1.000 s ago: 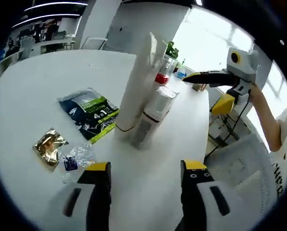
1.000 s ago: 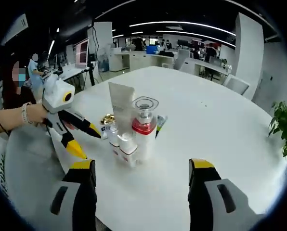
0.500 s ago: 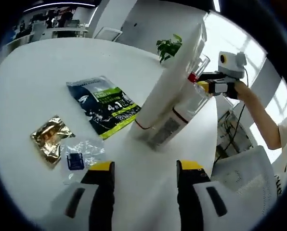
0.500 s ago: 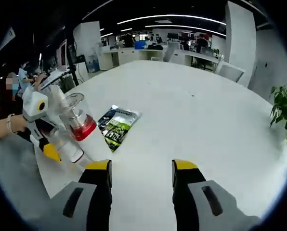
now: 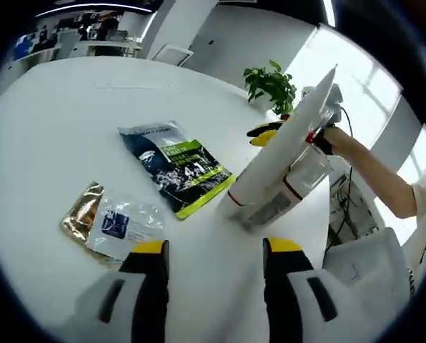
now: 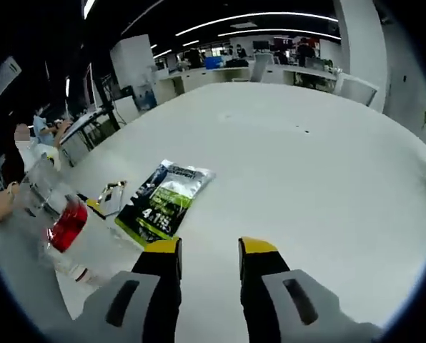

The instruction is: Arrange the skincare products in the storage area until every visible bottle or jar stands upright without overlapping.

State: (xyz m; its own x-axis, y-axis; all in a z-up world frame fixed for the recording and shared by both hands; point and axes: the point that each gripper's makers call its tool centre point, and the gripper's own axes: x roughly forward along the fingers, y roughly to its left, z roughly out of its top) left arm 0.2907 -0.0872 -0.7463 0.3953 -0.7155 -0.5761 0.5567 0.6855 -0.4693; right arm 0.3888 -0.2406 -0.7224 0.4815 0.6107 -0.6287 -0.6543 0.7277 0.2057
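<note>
- Left gripper [image 5: 211, 259]: jaws parted, nothing between them; it hangs above the white table [image 5: 48, 128], just short of the product cluster.
- Cluster in the left gripper view: a white tube [image 5: 284, 143], a clear bottle [image 5: 307, 168] with a red band, and a smaller labelled bottle [image 5: 270, 209], all pressed together near the table's edge. They appear slanted, but the camera is rolled, so I cannot say whether they stand true.
- Right gripper [image 6: 209, 256]: jaws narrowly parted, gripping nothing. It points across open table, the cluster off to its left.
- Right gripper view: the red-banded bottle [image 6: 66, 225] sits at the left margin, blurred; its clear cap [image 6: 34, 193] points away from the table.
- Flat packets lie apart from the bottles: a dark green-and-white sachet [image 5: 176, 166], a gold foil sachet [image 5: 81, 212] and a clear sachet [image 5: 124, 225] overlapping it. Being flat, they cannot be stood up.
- Judgement: the bottles are grouped tight, probably touching; spacing them looks like the remaining work.
</note>
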